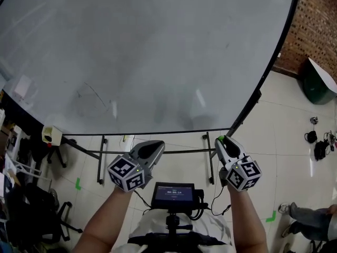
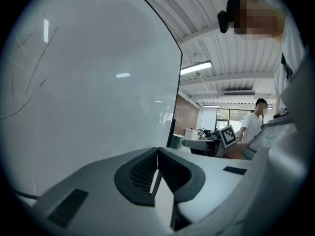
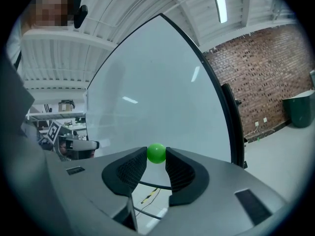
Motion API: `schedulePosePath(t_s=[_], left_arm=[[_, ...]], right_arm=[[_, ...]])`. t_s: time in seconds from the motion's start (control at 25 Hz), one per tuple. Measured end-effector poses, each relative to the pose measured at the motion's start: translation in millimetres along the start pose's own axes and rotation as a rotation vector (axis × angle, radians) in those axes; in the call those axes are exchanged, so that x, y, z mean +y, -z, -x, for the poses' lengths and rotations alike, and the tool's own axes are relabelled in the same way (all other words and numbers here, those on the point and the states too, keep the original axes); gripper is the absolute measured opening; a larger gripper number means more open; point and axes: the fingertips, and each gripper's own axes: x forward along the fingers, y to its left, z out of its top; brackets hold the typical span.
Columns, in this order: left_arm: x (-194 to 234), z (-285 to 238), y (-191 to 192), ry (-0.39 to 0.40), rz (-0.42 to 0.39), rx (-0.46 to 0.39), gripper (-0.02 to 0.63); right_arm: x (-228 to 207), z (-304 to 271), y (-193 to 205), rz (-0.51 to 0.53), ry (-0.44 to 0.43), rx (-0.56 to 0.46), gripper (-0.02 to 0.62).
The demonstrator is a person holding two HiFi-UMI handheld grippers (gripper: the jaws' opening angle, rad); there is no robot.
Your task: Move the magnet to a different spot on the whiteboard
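The whiteboard (image 1: 158,57) fills the upper and middle part of the head view. It is a big pale surface with a dark frame, with a few faint pen strokes (image 1: 92,95) at its lower left. Its stand (image 1: 101,159) runs along under the lower edge, on a tiled floor (image 1: 284,136).

The right claw (image 1: 224,143) sits right of centre in the lower part of the head view, just under the board's bottom edge in the picture. It grips the magnet (image 1: 220,139), which shows there as a small green speck at the tip. The right gripper view is clearer. The magnet (image 3: 156,153) is a bright green ball, low in the middle of the frame, and the two dark ribbed pads (image 3: 132,170) of the right claw (image 3: 156,156) pinch it from either side near their tips. The whiteboard (image 3: 157,87) rises behind it (whether the ball touches the board is not clear from this angle).

The left claw (image 1: 154,147) is left of centre in the head view, level with the right one and apart from it. In the left gripper view the left claw (image 2: 157,157) has its jaws closed on each other, with nothing between them. The whiteboard (image 2: 93,82) takes up the left half of that frame.

Each claw carries a marker cube (image 1: 127,173) near the wrist. A small screen (image 1: 172,192) sits at bottom centre, between the forearms. A brick wall (image 1: 316,20) and a green bin (image 1: 316,83) are at the upper right of the head view. Part of another person (image 1: 310,215) shows at the lower right.
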Motion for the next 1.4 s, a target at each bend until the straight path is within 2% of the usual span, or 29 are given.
schedulePosePath(t_s=[0.28,0.44,0.72,1.2,1.4], left_arm=[[-6,-33,2,-0.032,-0.002,0.008,0.023],[-14,-47,6,-0.054,0.004,0.018,0.023],[-16,-61,11,-0.089,0.005,0.032,0.023],[-9,-75,1,-0.131,0.008,0.031,0.023],[-3,-76,-3,-0.143,0.003,0.031,0.023]], right_arm=[[-46,-10,0,-0.046,0.021,0.001,0.129],[-78,-7,2,-0.093,0.061,0.001,0.129],[-118,-18,3,-0.117,0.109,-0.013,0.129],[-137,-56,-23,-0.112,0.178,-0.086,0.129],[-144,-64,-24,-0.104,0.223,-0.07,0.129]])
